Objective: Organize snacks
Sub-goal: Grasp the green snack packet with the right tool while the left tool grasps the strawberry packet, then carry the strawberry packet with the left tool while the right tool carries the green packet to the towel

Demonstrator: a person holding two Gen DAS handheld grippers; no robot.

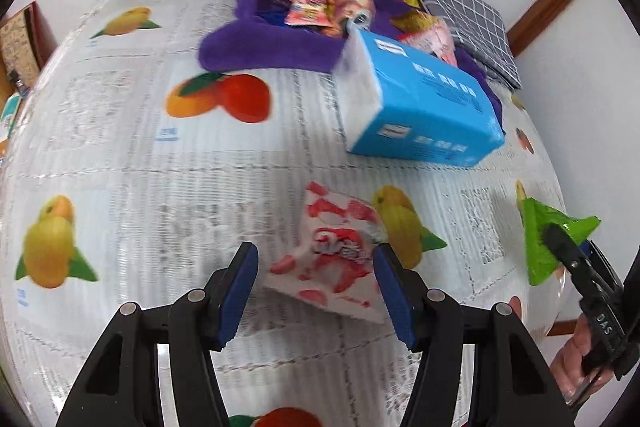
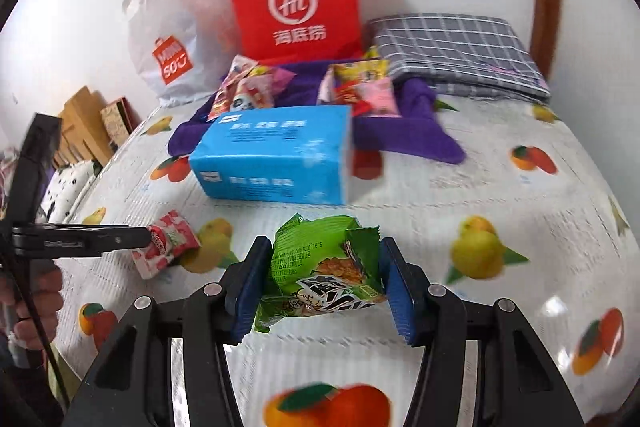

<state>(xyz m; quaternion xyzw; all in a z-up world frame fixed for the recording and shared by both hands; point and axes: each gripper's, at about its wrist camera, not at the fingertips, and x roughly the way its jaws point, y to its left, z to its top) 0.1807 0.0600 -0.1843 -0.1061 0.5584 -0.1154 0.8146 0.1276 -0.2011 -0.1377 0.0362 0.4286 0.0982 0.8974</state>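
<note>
Right gripper [image 2: 320, 281] is clamped on the green snack pack [image 2: 320, 267], lifted off the fruit-print tablecloth [image 2: 460, 187]. Left gripper [image 1: 316, 287] sits spread around the red-and-white snack pack [image 1: 332, 255] on the cloth (right pad touching it, not squeezing), near the blue tissue box [image 1: 420, 99].

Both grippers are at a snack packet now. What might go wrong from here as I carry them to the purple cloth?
The right gripper pinches the green packet by its crinkled sides, so it may slip or twist out. The left gripper straddles the red-and-white packet off-centre, with a gap at one pad; closing could push it aside. The blue tissue pack lies in front of the purple cloth, so a low carry might hit it.
</note>
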